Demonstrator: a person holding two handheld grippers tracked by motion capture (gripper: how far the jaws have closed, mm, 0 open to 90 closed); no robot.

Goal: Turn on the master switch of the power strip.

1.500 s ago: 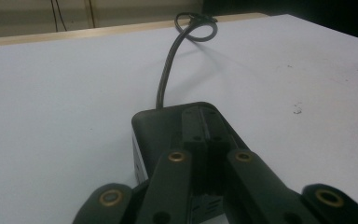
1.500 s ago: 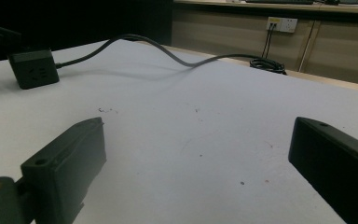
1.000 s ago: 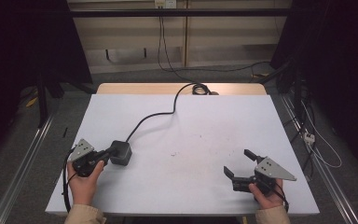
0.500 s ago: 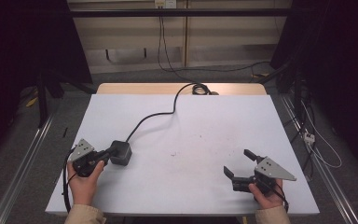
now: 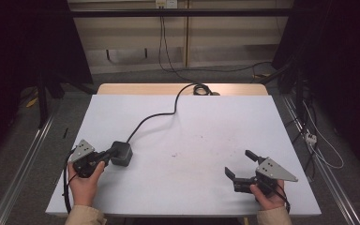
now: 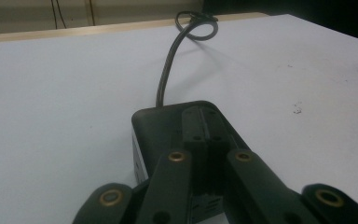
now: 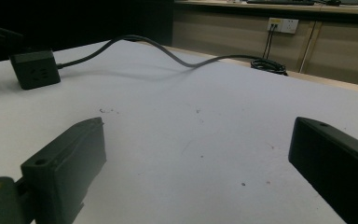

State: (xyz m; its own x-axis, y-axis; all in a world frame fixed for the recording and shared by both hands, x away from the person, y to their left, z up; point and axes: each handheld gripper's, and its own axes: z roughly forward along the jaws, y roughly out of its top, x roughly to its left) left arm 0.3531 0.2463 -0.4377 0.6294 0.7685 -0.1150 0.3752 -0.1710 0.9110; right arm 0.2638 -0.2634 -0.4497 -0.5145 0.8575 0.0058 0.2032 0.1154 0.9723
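Where table [image 5: 206,122] lies white | grey floor [image 5: 23,140] | dark curtains [image 5: 18,37]

l claw [image 5: 107,157] jaws pressed together; r claw [image 5: 242,168] jaws wide apart, both low.

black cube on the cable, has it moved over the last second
No. The black cube sits at the same spot on the white table, equally far from the near edge, with the left gripper resting on it as before.
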